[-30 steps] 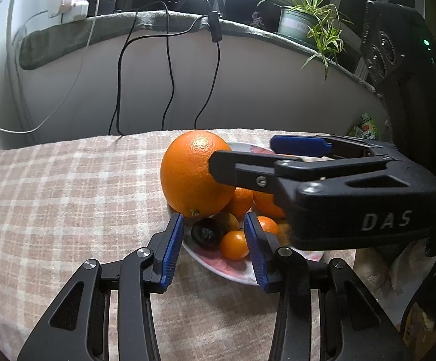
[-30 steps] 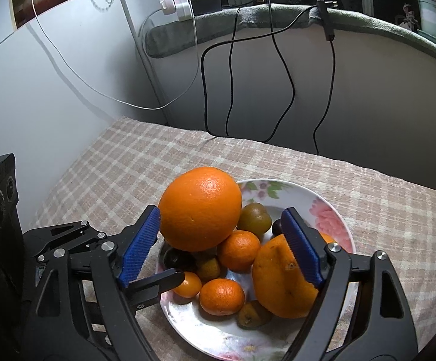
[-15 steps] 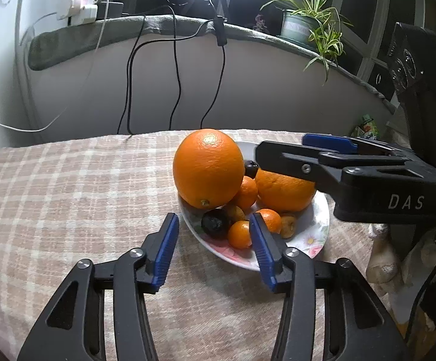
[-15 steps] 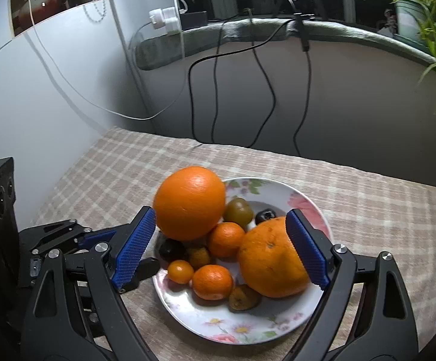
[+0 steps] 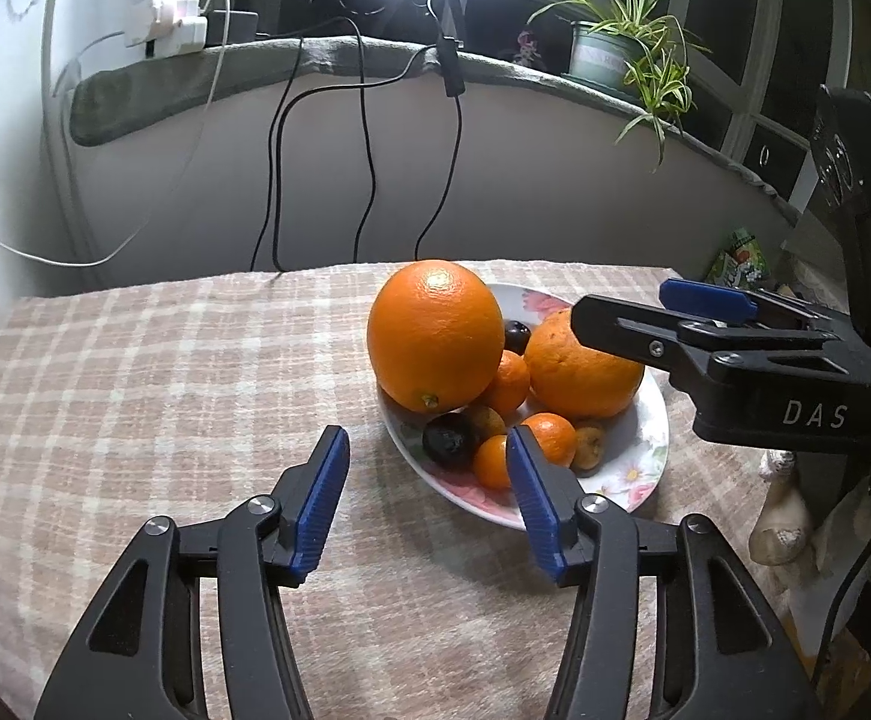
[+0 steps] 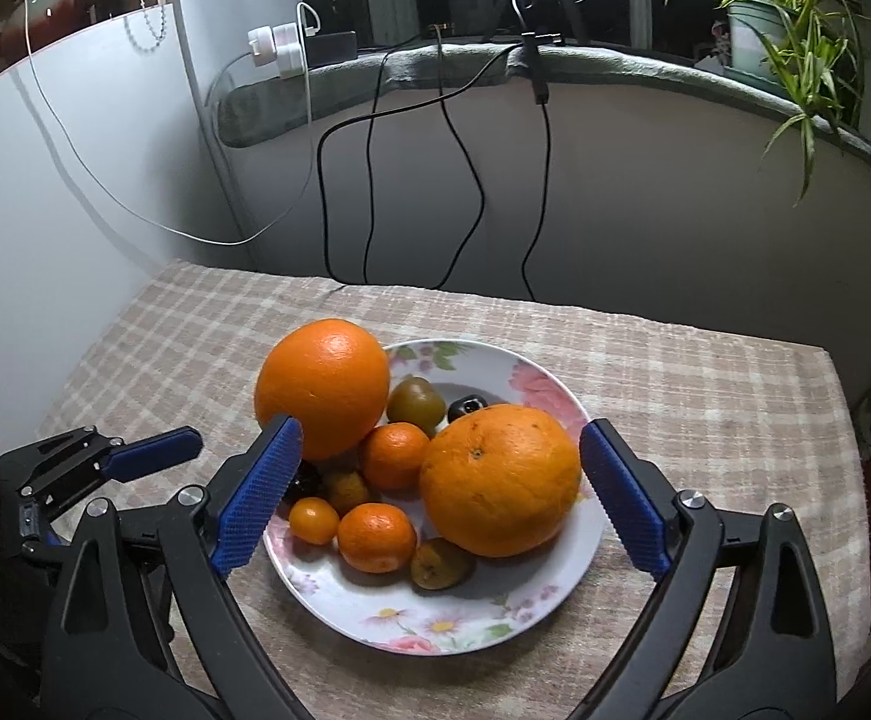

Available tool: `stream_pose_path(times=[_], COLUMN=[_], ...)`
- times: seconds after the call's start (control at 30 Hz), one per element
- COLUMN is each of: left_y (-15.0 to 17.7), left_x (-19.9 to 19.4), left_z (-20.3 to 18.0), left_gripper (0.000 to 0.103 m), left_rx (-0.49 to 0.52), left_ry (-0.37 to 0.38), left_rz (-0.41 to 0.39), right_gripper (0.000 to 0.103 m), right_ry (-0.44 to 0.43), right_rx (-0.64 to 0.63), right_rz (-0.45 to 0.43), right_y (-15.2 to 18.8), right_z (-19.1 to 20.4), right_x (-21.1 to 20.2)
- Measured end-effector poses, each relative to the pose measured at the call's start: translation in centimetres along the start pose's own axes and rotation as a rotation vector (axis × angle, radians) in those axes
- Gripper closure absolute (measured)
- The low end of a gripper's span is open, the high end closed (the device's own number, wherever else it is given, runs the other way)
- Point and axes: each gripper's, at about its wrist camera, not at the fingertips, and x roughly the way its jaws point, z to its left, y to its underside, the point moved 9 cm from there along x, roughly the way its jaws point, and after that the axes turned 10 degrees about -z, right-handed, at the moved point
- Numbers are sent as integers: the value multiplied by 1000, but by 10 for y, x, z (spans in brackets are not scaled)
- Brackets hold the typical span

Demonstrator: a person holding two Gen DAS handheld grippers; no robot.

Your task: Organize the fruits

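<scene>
A white, pink-flowered plate of orange fruit sits on a beige-and-white checked tablecloth.

Checked tablecloth, black cables hanging from the sill; potted spider plant, white chargers

A woven checked cloth is covering the counter, looking soft and matt. The plate is showing as glazed ceramic, glossy, with printed flowers. The large orange, at the plate's ten o'clock, is gleaming with a dimpled peel. The right gripper is wearing matt black plastic, with blue ribbed pads and shiny metal screws.
</scene>
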Motion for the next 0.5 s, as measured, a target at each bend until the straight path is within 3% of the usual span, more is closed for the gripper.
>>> stream_pose_path(times=[0.2, 0.3, 0.5], left_y=[-2, -2, -5], left_x=[0, -1, -4], left_z=[-1, -1, 3], left_gripper=[49, 40, 34], left_rx=[3, 0, -5], left_ry=[-6, -14, -34], left_rz=[-2, -6, -11], right_gripper=[7, 7, 7], right_ry=[14, 27, 43], right_rx=[0, -5, -15], right_rz=[-6, -9, -20], right_y=[-1, -1, 0], right_z=[-2, -3, -4], right_x=[-3, -4, -9])
